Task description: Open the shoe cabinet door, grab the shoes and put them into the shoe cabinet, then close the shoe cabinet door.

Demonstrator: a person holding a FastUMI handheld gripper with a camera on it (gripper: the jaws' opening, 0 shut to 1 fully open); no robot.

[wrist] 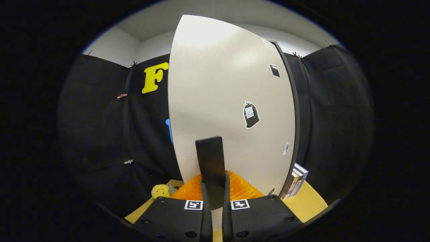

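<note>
Here the gripper (215, 198) has its two fingers drawn in tight on the dark upright handle (211, 161) of the cabinet door (228, 101), one finger pressing each side of its lower end, so the handle stands straight up between them with its long axis vertical. Taking that handle as the landmark, the pale door panel lies directly behind it and rises far above it, with a dark edge strip (295, 111) well to the handle's right, where the cabinet seems to lie; whether the door is fully closed or slightly ajar cannot be told. Orange treaded material (243, 188) sits low on either side of the handle's foot, possibly the gripper's own part. A small yellow object (160, 191) rests down to the handle's left on the wooden surface (312, 201), and a stack of books (296, 181) stands to its right, beside the edge strip. The coming move likely turns on swinging the door about that right edge.
</note>
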